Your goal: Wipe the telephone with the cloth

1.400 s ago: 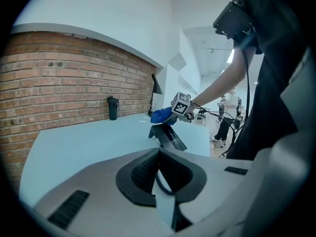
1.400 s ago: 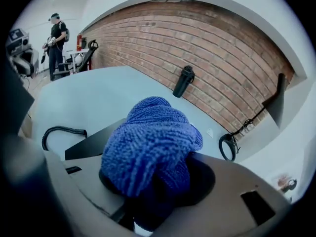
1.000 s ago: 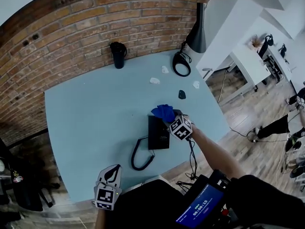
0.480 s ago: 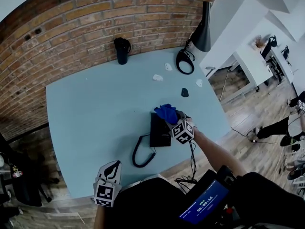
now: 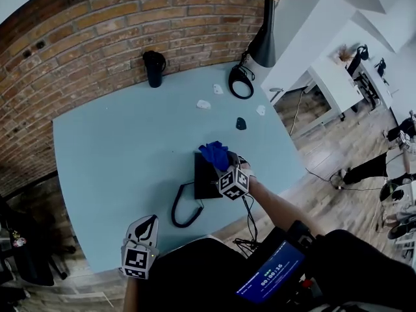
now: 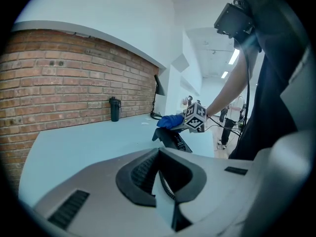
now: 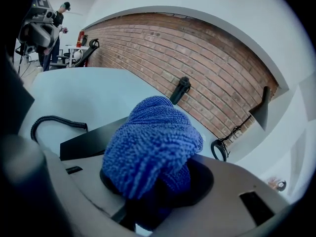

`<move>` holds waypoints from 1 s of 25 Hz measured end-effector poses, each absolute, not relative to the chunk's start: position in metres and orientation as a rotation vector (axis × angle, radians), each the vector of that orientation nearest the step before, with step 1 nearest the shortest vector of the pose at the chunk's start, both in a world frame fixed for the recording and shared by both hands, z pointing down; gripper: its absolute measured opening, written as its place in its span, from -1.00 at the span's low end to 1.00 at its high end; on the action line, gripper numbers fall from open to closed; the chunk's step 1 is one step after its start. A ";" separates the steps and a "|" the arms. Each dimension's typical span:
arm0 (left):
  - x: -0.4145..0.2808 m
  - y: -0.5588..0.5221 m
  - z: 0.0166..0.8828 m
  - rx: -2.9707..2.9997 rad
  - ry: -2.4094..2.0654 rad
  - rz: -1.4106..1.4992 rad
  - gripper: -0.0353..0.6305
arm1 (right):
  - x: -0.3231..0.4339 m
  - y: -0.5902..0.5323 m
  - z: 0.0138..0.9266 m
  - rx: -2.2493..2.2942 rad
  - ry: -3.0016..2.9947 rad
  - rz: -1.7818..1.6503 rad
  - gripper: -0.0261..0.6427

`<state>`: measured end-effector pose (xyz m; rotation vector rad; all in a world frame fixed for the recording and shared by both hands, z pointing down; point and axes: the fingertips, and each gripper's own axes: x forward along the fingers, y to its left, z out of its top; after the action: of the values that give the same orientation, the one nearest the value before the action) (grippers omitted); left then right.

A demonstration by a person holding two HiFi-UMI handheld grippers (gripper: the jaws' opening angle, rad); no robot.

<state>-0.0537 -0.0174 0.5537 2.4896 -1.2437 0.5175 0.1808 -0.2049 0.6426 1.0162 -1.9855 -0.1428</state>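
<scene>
A black telephone (image 5: 202,172) lies on the light-blue table (image 5: 117,148), its coiled cord (image 5: 183,208) looping toward the near edge. My right gripper (image 5: 220,161) is shut on a bunched blue cloth (image 5: 213,153), which rests on the phone's far right part. In the right gripper view the cloth (image 7: 150,147) fills the jaws, with the telephone (image 7: 94,137) and cord (image 7: 54,121) below. The left gripper (image 5: 148,225) hangs shut and holds nothing at the table's near edge, well left of the phone. The left gripper view shows the telephone (image 6: 173,138) and cloth (image 6: 170,121) ahead.
A black cup (image 5: 154,68) stands at the back by the brick wall. A black lamp (image 5: 263,41) and a coiled cable (image 5: 239,83) sit at the back right corner. Small white scraps (image 5: 203,104) and a small dark object (image 5: 240,123) lie beyond the phone.
The right gripper has slid the cloth a little toward me along the phone's right part. The head view has shifted. The left gripper stays at the near edge.
</scene>
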 end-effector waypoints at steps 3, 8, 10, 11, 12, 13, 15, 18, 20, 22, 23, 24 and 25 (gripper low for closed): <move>-0.051 -0.021 0.553 2.498 -1.241 0.513 -0.82 | 0.181 -0.206 0.644 1.028 -1.972 -0.142 -0.34; -0.051 -0.023 0.552 2.504 -1.251 0.509 -0.82 | 0.178 -0.203 0.645 1.040 -1.962 -0.148 -0.35; -0.050 -0.025 0.551 2.503 -1.259 0.506 -0.82 | 0.178 -0.201 0.645 1.050 -1.958 -0.153 -0.35; -0.050 -0.026 0.551 2.503 -1.262 0.504 -0.82 | 0.179 -0.199 0.646 1.052 -1.958 -0.151 -0.36; -0.049 -0.026 0.550 2.502 -1.262 0.504 -0.82 | 0.179 -0.196 0.647 1.051 -1.960 -0.145 -0.36; -0.049 -0.027 0.550 2.502 -1.261 0.504 -0.82 | 0.179 -0.193 0.648 1.050 -1.962 -0.139 -0.36; -0.048 -0.026 0.550 2.504 -1.257 0.507 -0.82 | 0.177 -0.188 0.651 1.045 -1.964 -0.135 -0.36; -0.046 -0.023 0.551 2.508 -1.246 0.513 -0.82 | 0.176 -0.182 0.654 1.038 -1.966 -0.132 -0.36; -0.045 -0.022 0.551 2.507 -1.239 0.514 -0.82 | 0.176 -0.181 0.654 1.037 -1.968 -0.130 -0.36; -0.044 -0.020 0.552 2.504 -1.236 0.513 -0.82 | 0.176 -0.180 0.654 1.038 -1.967 -0.128 -0.36; -0.045 -0.019 0.552 2.502 -1.235 0.514 -0.82 | 0.176 -0.179 0.654 1.039 -1.966 -0.126 -0.37; -0.045 -0.018 0.552 2.500 -1.236 0.515 -0.82 | 0.177 -0.178 0.655 1.042 -1.966 -0.124 -0.36; -0.046 -0.018 0.553 2.497 -1.237 0.516 -0.82 | 0.176 -0.177 0.655 1.046 -1.964 -0.122 -0.37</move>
<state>-0.0464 -0.0177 0.5526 2.4971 -1.2368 0.5160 0.1765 -0.1770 0.6553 1.0456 -1.9645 -0.1218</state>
